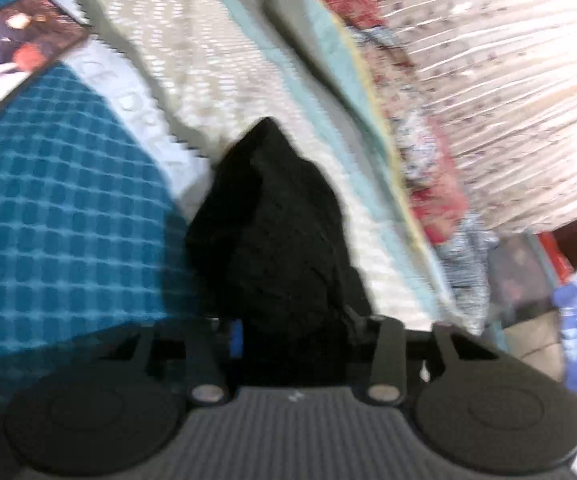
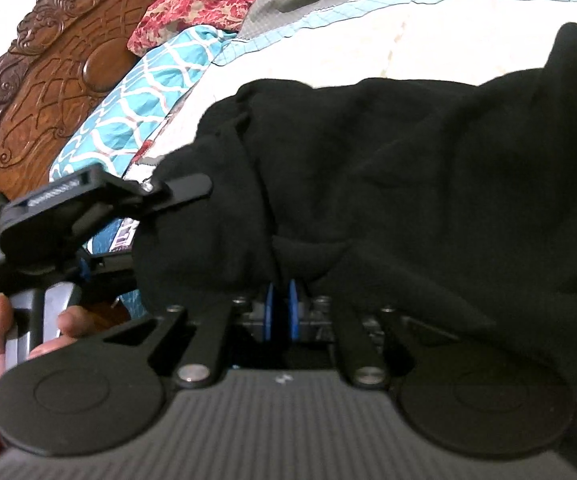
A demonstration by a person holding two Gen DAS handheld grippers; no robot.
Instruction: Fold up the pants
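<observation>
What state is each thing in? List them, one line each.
left gripper: shut on the black pants.
right gripper: shut on the black pants.
black pants: bunched, unfolded, held at two points.
white bedspread: spread flat under the pants.

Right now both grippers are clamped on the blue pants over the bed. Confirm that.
Wrong colour: the pants are black, not blue, as the right wrist view shows. The rest stands: the left gripper and right gripper both have jaws shut on them over the bed.
</observation>
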